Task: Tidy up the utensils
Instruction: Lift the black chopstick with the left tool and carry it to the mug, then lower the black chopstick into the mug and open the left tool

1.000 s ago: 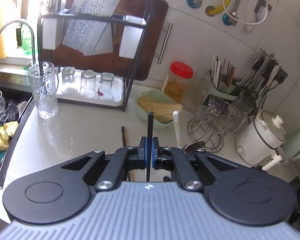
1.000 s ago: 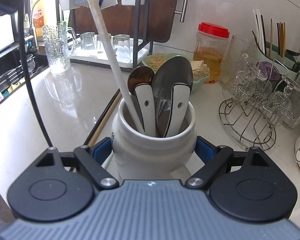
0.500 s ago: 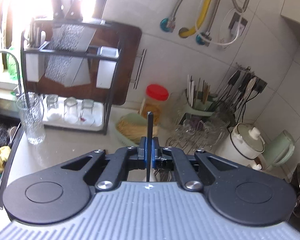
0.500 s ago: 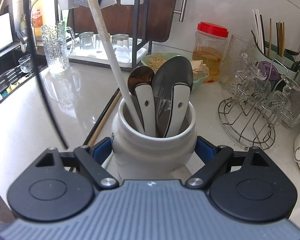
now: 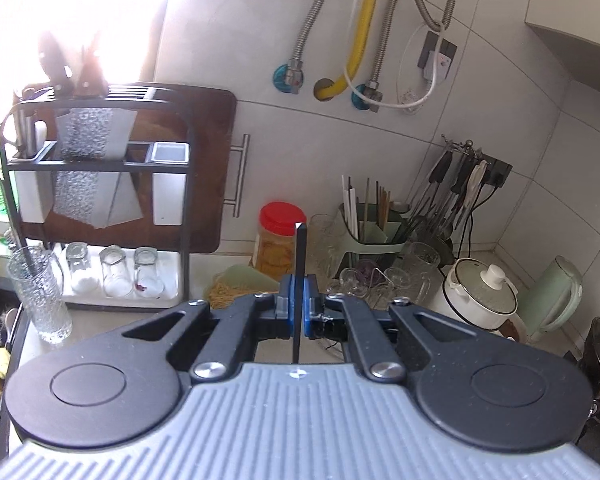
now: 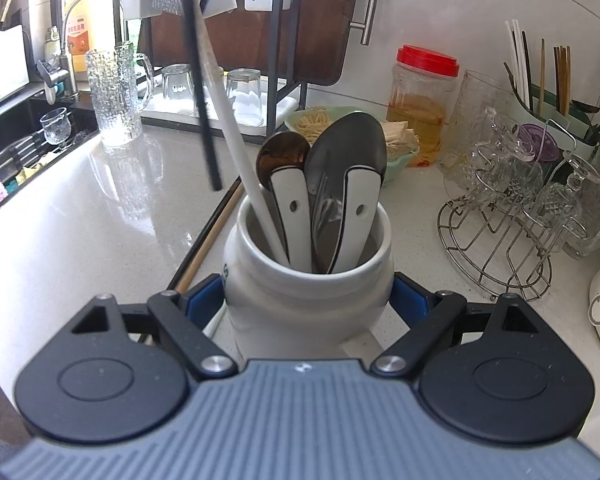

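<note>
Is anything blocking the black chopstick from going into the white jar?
Nothing blocks it outright. The black chopstick hangs in the air left of the white jar. The mouth is crowded: two spoons and a white chopstick stand inside, leaving a gap at its left side.

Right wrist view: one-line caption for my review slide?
Right gripper steadies the white ceramic jar holding two spoons; a black chopstick hangs above the countertop.
</note>
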Demonstrator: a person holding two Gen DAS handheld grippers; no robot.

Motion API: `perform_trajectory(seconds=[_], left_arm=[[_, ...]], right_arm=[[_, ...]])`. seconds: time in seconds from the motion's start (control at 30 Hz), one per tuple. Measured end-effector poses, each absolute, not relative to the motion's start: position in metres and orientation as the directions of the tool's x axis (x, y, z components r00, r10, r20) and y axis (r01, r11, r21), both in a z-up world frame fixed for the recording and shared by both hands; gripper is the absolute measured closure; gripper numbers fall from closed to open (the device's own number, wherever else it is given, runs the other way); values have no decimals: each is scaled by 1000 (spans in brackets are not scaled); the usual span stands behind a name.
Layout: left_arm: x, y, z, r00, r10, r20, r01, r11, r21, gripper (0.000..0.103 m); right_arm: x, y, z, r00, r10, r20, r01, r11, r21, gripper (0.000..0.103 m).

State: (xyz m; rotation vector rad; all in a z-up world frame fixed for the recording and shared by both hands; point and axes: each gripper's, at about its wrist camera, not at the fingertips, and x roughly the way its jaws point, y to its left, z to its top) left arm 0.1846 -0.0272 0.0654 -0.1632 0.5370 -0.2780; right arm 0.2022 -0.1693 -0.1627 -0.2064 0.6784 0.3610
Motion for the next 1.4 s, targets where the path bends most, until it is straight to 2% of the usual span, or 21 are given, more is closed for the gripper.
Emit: perform_trajectory(seconds=[0.3,1.13,1.4], left_arm=[[205,-47,47,812,-316,-491,239,947,-215,98],[245,-84,-15,515,-368,-774,314,921,-229,98],[249,-90,-29,467,-351,-812,317,923,-216,99]], right_arm=[[201,-169,-163,724,261,-639,-390,918,-68,12],[199,-168,-164,734,260,-628,-392,917,-79,12],[197,-166,-165,740,251,-624,-383,920,-85,12]])
